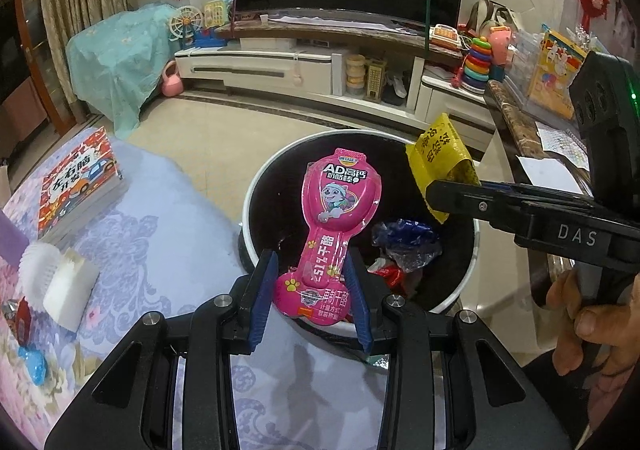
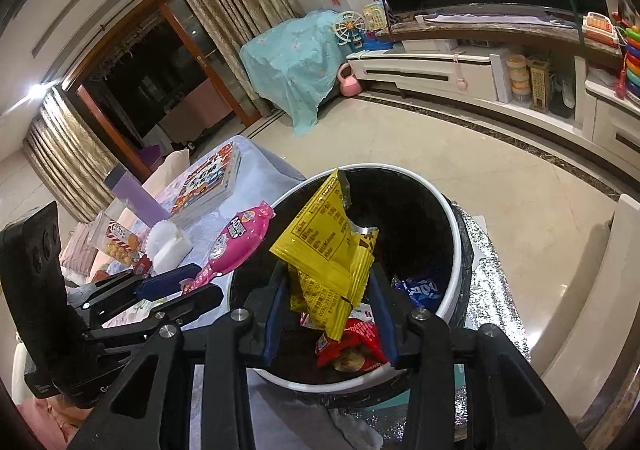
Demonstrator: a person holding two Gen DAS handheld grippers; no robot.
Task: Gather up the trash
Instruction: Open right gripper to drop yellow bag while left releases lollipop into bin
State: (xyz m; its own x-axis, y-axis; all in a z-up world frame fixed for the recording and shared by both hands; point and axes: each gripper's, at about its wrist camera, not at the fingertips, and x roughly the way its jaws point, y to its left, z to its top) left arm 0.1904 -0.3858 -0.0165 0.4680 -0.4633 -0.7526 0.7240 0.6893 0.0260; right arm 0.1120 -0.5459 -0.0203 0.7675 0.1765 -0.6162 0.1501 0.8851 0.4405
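Here, pink wrapper (image 1: pixel 340 226) between left tongs (image 1: pixel 312 290).

A bin (image 1: pixel 256 186) stands on the floor just beside a bed (image 1: pixel 168 234). Two wrappers (image 1: pixel 340 206) (image 2: pixel 328 246) hang over the bin's mouth, more wrappers (image 2: pixel 352 346) inside it; a book (image 1: pixel 78 186) lies on the bed, left of the bin.

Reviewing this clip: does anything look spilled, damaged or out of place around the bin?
Nothing looks spilled. The pink wrapper in the left hand-held gripper and the crumpled, torn-open yellow wrapper in the right hand-held gripper both hang over the bin. A few small wrappers lie on the table.
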